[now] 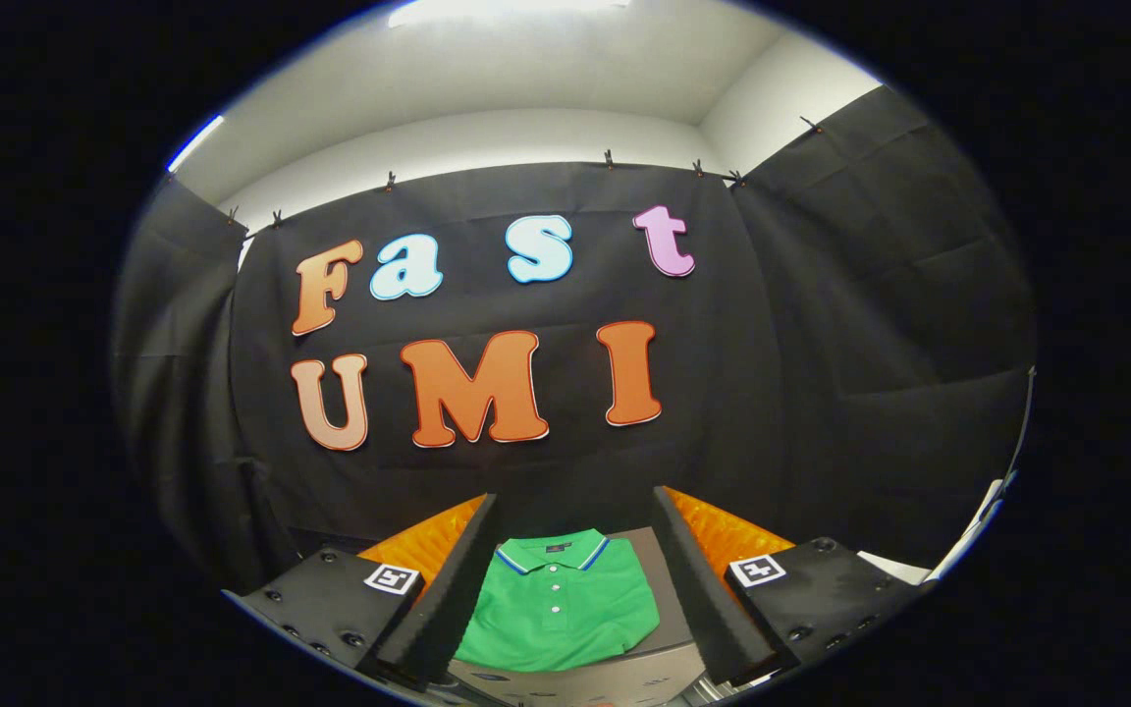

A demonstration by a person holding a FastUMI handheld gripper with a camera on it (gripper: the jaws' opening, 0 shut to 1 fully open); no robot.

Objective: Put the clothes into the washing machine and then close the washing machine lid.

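Green shirt on a grey surface, seen between your tongs.

You have a folded green polo shirt (558,614) lying flat on a grey surface (666,599), collar toward the booth wall, buttons up. The shirt covers most of what you can see of that surface; a bare strip shows to its right and along its near edge. Whether the surface is a counter or a machine lid cannot be told. Your tongs (575,589) hang above it, fingers wide apart, touching nothing.
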